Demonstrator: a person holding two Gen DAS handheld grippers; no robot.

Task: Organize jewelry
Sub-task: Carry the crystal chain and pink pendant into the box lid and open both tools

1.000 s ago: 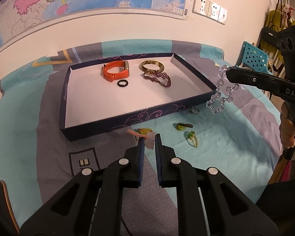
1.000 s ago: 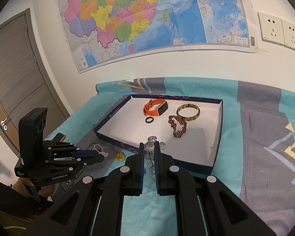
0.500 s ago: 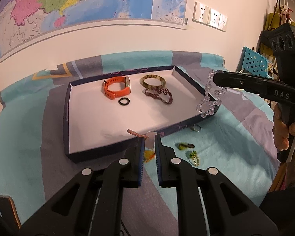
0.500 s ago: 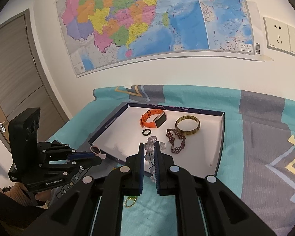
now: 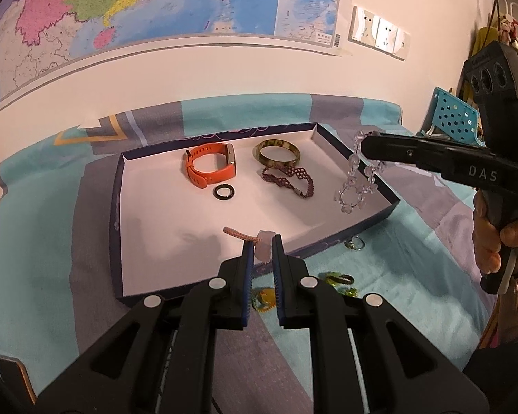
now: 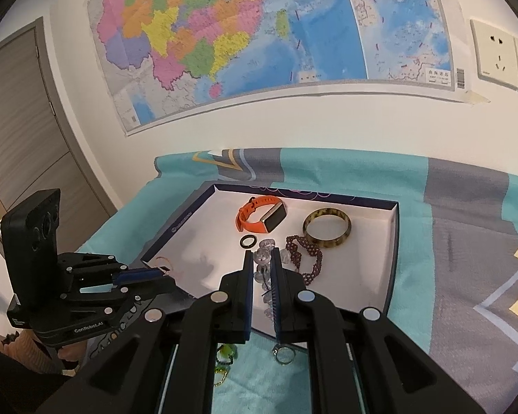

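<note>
Right claw [image 6: 260, 269] clamped crystal bead bracelet [image 5: 354, 186], dangling over tray [image 5: 380, 186] at 3 o'clock | left claw [image 5: 262, 252] pinched pink cord bracelet [image 5: 240, 234] at 6 o'clock | both looked light, limp; beads slippery, so you gripped the strand.

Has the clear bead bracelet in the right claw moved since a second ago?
Yes. In the left wrist view the clear bead bracelet, hanging from the right claw, has crossed the tray's right wall from outside and now dangles over the white floor.

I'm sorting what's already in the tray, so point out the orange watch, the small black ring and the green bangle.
orange watch [image 5: 210, 169]: left wrist view, strap.
black ring [image 5: 223, 192]: left wrist view, band.
green bangle [image 6: 327, 227]: right wrist view, rim.
</note>
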